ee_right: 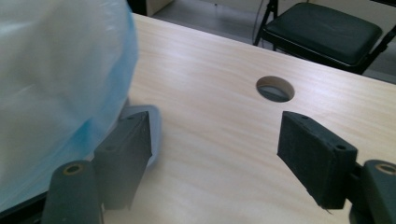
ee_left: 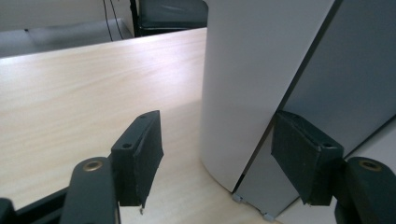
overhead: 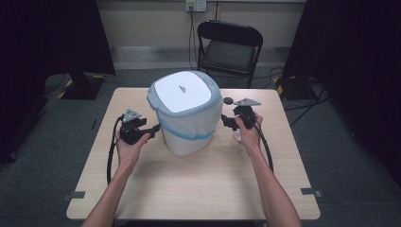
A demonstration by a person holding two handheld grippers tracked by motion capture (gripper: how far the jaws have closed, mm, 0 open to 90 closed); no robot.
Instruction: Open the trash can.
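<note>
Waste bin (overhead: 187, 111), white body with a grey lid rim and a white lid panel, stands upright on the wooden tabletop (overhead: 189, 179), toward the far edge and about midway between the left and right edges. A white bag liner with a blue band (overhead: 189, 136) is folded down over the outside of the body.

Left gripper (overhead: 153, 128) sits just beside the bin's left side, held low over the tabletop. In the left gripper view its jaws stand wide apart, the bin's lower white wall (ee_left: 243, 84) and grey panel lying between and beyond them; the pads press on nothing.

Right gripper (overhead: 226, 121) sits just beside the bin's right side. In the right gripper view its jaws are wide apart with bare tabletop between them; the liner's blue-tinted plastic (ee_right: 60, 84) bulges right next to one jaw. Round cable hole (ee_right: 275, 88) lies in the tabletop beyond, near the far edge. Black folding chair (overhead: 229, 47) stands past the far edge.
</note>
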